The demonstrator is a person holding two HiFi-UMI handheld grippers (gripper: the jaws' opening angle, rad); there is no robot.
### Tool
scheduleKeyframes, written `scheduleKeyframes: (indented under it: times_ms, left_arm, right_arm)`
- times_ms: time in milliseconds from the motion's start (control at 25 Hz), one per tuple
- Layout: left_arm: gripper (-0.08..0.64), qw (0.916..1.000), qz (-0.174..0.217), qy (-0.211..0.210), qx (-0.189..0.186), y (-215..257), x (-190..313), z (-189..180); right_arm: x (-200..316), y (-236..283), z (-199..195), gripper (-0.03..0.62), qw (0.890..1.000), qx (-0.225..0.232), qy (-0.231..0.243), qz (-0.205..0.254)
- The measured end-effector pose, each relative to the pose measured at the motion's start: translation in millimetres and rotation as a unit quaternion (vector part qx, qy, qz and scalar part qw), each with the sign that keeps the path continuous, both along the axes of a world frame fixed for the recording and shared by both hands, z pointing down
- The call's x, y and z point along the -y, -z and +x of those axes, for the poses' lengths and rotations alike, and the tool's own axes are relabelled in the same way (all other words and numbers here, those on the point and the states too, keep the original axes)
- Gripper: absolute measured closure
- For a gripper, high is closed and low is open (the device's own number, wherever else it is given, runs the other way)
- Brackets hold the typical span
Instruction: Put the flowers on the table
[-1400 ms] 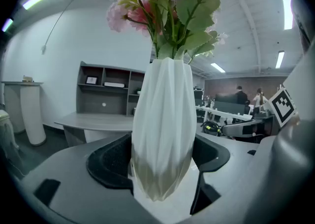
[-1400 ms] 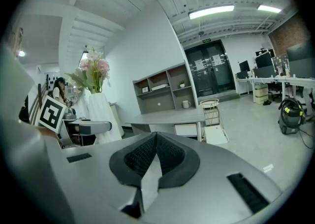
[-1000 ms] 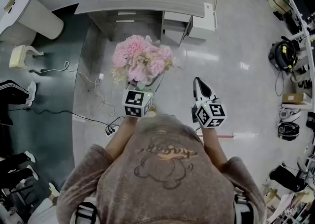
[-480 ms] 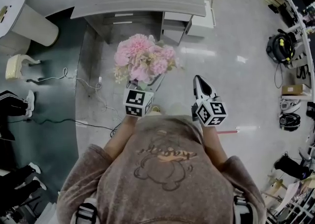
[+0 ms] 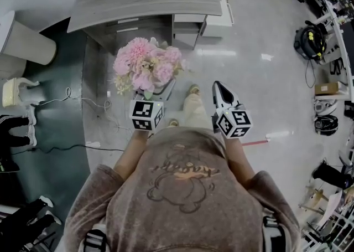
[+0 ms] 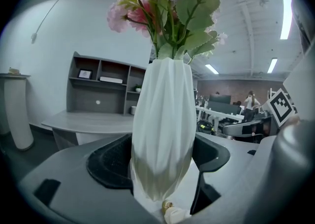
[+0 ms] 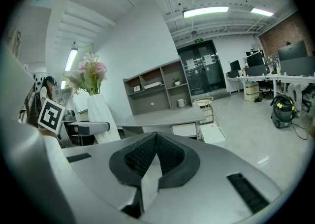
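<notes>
White vase (image 6: 161, 119) of flowers (image 5: 145, 67) upright, clamped in left tool (image 6: 162, 161); right tool (image 7: 155, 142) closed, empty, held forward

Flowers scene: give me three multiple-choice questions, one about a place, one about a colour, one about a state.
1. Where is the white vase?
A) lying on the floor
B) between the left gripper's jaws
C) on a shelf

2. What colour are most of the flowers?
A) yellow
B) blue
C) pink

3. What state is the right gripper in?
A) shut, empty
B) wide open
C) shut on a cup

Answers: 1 B, the left gripper view shows its jaws pressing the vase's sides. 2 C, pink blooms fill the bunch in the head view. 3 A, its jaws meet with nothing between.
</notes>
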State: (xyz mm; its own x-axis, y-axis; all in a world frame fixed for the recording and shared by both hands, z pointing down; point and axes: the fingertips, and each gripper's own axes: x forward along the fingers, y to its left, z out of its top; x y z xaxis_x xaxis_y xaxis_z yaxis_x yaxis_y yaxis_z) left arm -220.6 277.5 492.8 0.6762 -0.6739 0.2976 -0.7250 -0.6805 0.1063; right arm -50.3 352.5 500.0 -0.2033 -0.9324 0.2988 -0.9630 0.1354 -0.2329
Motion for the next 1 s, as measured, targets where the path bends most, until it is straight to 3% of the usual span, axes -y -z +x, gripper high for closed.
scheduleKeyframes:
  times_ms: [520,760,1000]
  left_arm:
    - [0.179,0.9999,0.013,0.011,0.002,26.4,110.6,64.9]
    - [0.181,0.9996,0.017,0.023,0.001,15.0,124.0,66.9]
    - [0.179,0.9992,0.013,0.039,0.001,34.5,194.5,119.6]
  right_arm:
    - [114.8,15.4,68.8,0.595,1.0,0.011,0.013,0.009]
    - [135.0,2.3,73.6,0.595,0.999,0.014,0.025,0.017]
    - [208.9,21.8,132.2,0.595,0.999,0.018,0.035,0.013]
